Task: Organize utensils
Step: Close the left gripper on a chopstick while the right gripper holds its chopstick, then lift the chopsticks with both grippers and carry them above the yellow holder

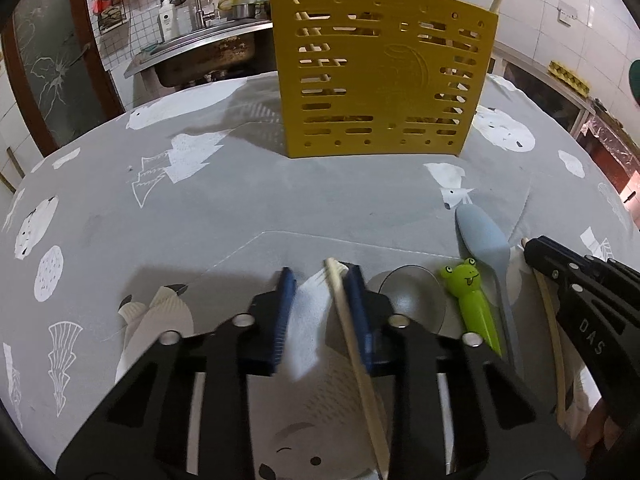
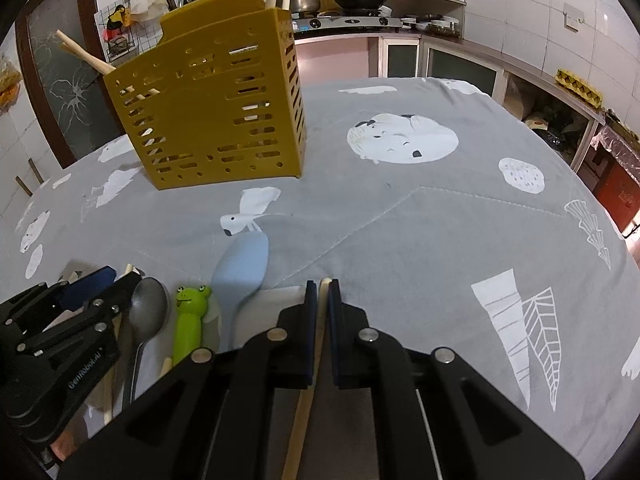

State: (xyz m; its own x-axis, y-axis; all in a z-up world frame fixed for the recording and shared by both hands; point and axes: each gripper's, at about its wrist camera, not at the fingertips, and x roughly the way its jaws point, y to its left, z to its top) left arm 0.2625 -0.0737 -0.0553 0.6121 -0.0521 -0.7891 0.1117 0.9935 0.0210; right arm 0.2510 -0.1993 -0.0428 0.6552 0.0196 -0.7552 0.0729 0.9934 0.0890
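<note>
Jaws of the left gripper [image 1: 320,272] stand narrowly apart with a pale chopstick [image 1: 348,328] between them. The stick lies against the pad on the 3 o'clock side, and a strip of cloth shows between it and the other pad, so it is not clamped. Jaws of the right gripper [image 2: 323,285] are pinched onto a second chopstick [image 2: 322,300], whose tip just clears the pads at 12 o'clock.

Both grippers point down at the near edge of the counter [image 1: 280,200], which is covered by a grey cloth printed with white figures. In the right wrist view, the loose utensils lie at 9 o'clock of the right gripper. First comes a light blue spoon [image 2: 242,272], then a green frog-headed utensil [image 2: 192,320], then a metal spoon [image 2: 148,308] just beside the left gripper. All three have their heads toward 12 o'clock.

The yellow slotted utensil holder [image 1: 384,72] stands upright on the counter, well apart from both grippers. It is at 12 o'clock in the left wrist view and 11 o'clock in the right. Pale sticks rise from its top.
</note>
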